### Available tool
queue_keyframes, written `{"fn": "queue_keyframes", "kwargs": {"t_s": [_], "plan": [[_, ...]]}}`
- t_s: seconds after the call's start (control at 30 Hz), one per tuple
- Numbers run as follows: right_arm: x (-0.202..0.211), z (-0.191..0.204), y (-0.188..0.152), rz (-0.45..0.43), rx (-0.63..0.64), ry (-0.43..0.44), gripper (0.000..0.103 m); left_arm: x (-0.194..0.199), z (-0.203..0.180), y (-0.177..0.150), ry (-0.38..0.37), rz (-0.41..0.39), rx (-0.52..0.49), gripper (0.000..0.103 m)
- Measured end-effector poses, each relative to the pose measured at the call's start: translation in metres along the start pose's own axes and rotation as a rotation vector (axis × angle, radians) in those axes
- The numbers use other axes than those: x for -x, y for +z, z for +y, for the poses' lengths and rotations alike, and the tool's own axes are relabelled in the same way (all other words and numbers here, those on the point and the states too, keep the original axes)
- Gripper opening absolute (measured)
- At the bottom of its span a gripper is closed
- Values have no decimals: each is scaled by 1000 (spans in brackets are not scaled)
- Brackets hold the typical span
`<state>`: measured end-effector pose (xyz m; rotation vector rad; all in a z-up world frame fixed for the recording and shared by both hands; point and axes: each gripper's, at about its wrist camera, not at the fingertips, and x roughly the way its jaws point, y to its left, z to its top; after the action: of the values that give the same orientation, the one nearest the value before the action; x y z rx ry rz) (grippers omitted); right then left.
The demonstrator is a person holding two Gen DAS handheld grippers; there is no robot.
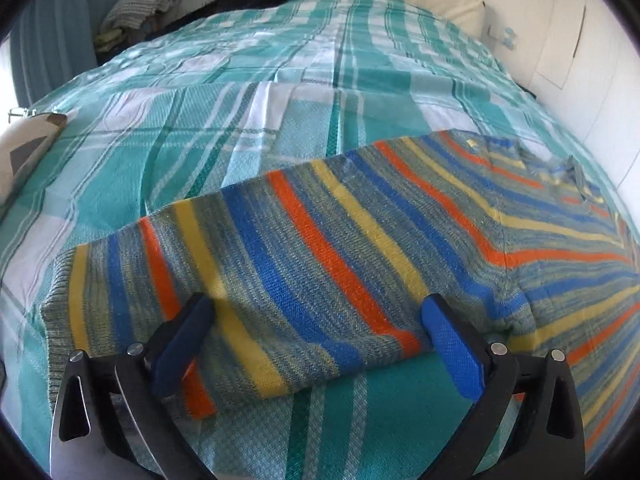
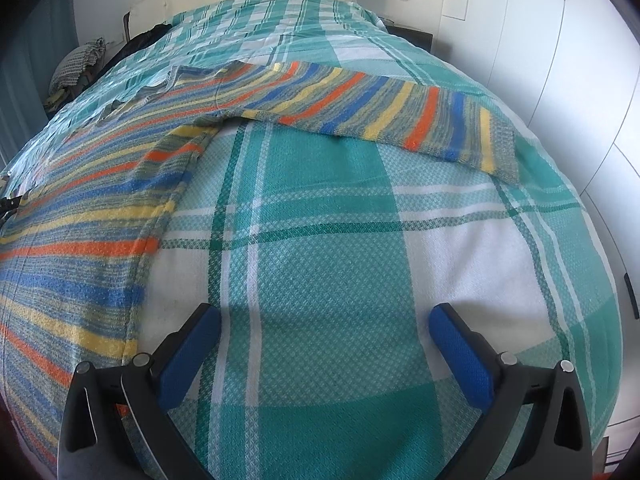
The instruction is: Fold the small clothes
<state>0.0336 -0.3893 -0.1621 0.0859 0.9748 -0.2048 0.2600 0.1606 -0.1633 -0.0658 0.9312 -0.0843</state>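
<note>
Blue pads of my left hand-held gripper (image 1: 318, 334) sit spread wide over the near edge of the striped sweater's (image 1: 360, 240) sleeve, clamping nothing. That sleeve runs out toward 9 o'clock across the plaid bedspread (image 1: 240, 120). My right hand-held gripper (image 2: 324, 342) is likewise open, over bare bedspread, with the other sleeve (image 2: 400, 116) well off at 12 to 1 o'clock and the body at 9. I judge folding has not begun: next I should pinch each sleeve near its cuff and carry it inward over the body.
</note>
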Motion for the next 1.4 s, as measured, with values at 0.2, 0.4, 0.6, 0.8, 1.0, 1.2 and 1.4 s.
{"fn": "queue_keyframes", "kwargs": {"t_s": [0.2,0.4,0.6,0.8,1.0,1.2,1.4], "plan": [[0,0,0,-2,1,-3,103,1,1,0,5,-1,1,103],[0,0,1,-3,2,-2,103,-3,0,0,14,4,-7,103],[0,1,0,-4,3,-3,103,-3,0,0,12,4,-6,103],[0,1,0,-4,3,-3,103,-3,0,0,12,4,-5,103],[0,1,0,-5,3,-4,103,-3,0,0,12,4,-6,103],[1,0,2,-6,4,-8,103,-3,0,0,12,6,-5,103],[0,0,3,-12,4,-9,103,-3,0,0,12,6,-6,103]]}}
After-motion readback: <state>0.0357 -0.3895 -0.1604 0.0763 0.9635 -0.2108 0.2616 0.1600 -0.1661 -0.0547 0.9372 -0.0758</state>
